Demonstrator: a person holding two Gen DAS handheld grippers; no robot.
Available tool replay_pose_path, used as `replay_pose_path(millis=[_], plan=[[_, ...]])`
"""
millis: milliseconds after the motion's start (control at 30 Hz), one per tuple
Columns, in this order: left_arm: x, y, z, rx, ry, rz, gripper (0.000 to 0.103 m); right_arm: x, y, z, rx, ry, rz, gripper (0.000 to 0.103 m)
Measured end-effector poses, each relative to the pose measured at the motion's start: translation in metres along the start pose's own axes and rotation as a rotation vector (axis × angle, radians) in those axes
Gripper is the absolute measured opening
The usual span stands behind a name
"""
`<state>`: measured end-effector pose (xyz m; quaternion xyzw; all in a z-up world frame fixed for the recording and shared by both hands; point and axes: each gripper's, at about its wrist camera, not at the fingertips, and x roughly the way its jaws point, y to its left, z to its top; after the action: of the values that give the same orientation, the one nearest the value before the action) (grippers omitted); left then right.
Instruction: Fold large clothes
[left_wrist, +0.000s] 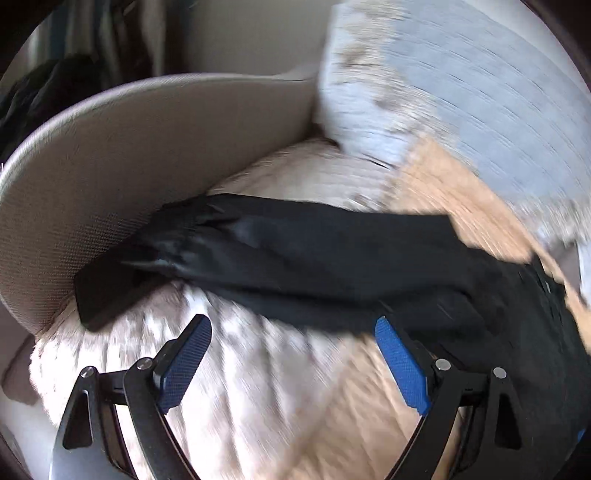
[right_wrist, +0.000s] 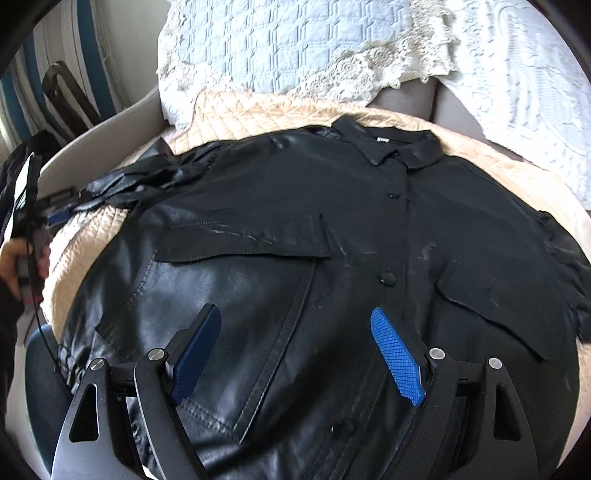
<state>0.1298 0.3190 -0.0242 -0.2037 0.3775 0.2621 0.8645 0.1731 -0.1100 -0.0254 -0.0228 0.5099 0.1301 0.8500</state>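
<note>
A black leather-look jacket (right_wrist: 280, 229) lies front up on a beige quilt (right_wrist: 236, 114), buttoned, with its collar (right_wrist: 402, 149) at the far side. My right gripper (right_wrist: 295, 314) hovers open over the lower front, near a chest pocket flap (right_wrist: 240, 247), with nothing between its blue pads. In the blurred left wrist view, one black sleeve (left_wrist: 314, 254) stretches across the quilt (left_wrist: 258, 369), its cuff against the sofa arm (left_wrist: 110, 166). My left gripper (left_wrist: 291, 325) is open just short of that sleeve. A hand (right_wrist: 18, 258) holds the left gripper (right_wrist: 55, 214) by the sleeve end.
A light-blue quilted pillow (right_wrist: 288, 40) with a lace edge leans at the back, and a white lace cover (right_wrist: 524, 85) lies at the right. The curved grey sofa arm bounds the left side. Dark clothes (left_wrist: 44, 96) hang beyond it.
</note>
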Motion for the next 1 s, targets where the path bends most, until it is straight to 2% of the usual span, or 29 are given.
replay_pose_path(millis=[100,167,267,300,333,400,500,600,733,800,867,1000], plan=[[0.025,0.01,0.011,-0.065,0.019,0.011,0.091,0.008,-0.003,0.0,0.001,0.024,-0.008,0.084],[0.038,0.014,0.016,-0.079,0.027,0.014,0.086,0.012,-0.007,-0.001,0.014,0.035,-0.013,0.084],[0.054,0.009,0.025,-0.081,0.031,0.063,0.058,0.013,-0.014,-0.003,0.031,0.041,-0.019,0.084],[0.054,0.007,0.026,-0.072,0.03,0.061,0.032,0.013,-0.017,-0.004,0.038,0.043,-0.02,0.084],[0.052,0.006,0.028,-0.067,0.028,0.053,0.014,0.012,-0.019,-0.005,0.044,0.044,-0.019,0.084],[0.041,0.004,0.034,-0.059,0.005,0.032,0.007,0.007,-0.025,-0.009,0.052,0.037,-0.015,0.084],[0.008,-0.016,0.048,-0.011,-0.076,-0.02,0.006,-0.003,-0.034,-0.015,0.067,0.022,-0.015,0.084],[-0.039,-0.054,0.061,0.061,-0.161,-0.126,0.005,-0.012,-0.044,-0.021,0.094,0.008,-0.011,0.084],[-0.091,-0.128,0.062,0.177,-0.236,-0.307,0.005,-0.024,-0.062,-0.03,0.138,-0.007,-0.016,0.084],[-0.108,-0.173,0.052,0.234,-0.234,-0.414,0.005,-0.03,-0.069,-0.034,0.154,-0.014,-0.022,0.084],[-0.116,-0.219,0.032,0.306,-0.221,-0.489,0.005,-0.034,-0.075,-0.037,0.169,-0.02,-0.028,0.084],[-0.096,-0.294,-0.025,0.416,-0.085,-0.594,0.006,-0.042,-0.09,-0.045,0.202,-0.022,-0.044,0.084]])
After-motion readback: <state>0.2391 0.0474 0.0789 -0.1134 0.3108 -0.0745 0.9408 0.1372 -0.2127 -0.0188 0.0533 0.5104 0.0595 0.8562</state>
